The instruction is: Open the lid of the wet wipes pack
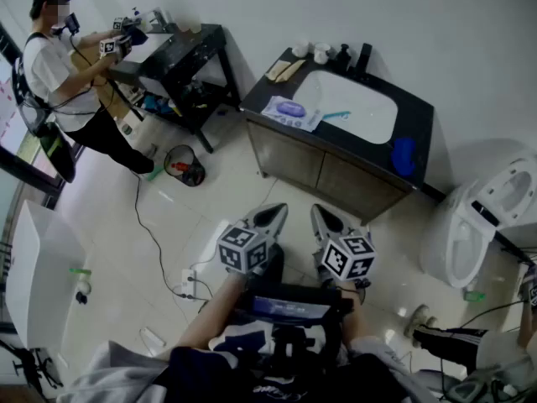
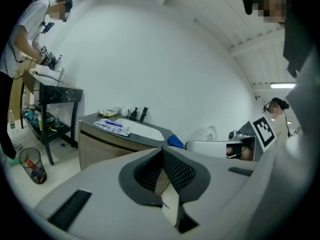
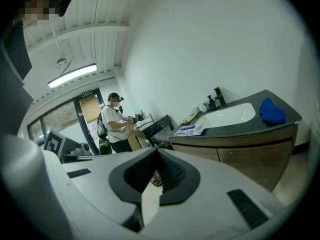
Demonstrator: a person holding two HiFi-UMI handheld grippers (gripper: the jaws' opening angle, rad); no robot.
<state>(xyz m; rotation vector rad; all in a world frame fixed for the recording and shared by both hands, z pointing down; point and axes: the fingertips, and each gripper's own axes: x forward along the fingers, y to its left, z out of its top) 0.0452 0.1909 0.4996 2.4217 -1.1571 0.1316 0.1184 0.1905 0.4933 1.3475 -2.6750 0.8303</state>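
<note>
The wet wipes pack (image 1: 289,112), white with a purple lid, lies flat on the dark vanity counter (image 1: 419,116) just left of the white basin. It also shows in the left gripper view (image 2: 114,126) and in the right gripper view (image 3: 190,129). Both grippers hang side by side over the floor in front of me, well short of the vanity. My left gripper (image 1: 273,218) (image 2: 162,151) is shut with nothing in it. My right gripper (image 1: 325,218) (image 3: 156,154) is shut and empty too. Both point slightly downward toward the vanity.
A blue cloth (image 1: 404,155) lies on the counter's right end, and small bottles (image 1: 323,53) stand behind the basin. A toilet (image 1: 478,225) is at the right. A wire waste basket (image 1: 185,164) and a cable lie on the floor. A second person (image 1: 59,65) works at a black table (image 1: 180,44).
</note>
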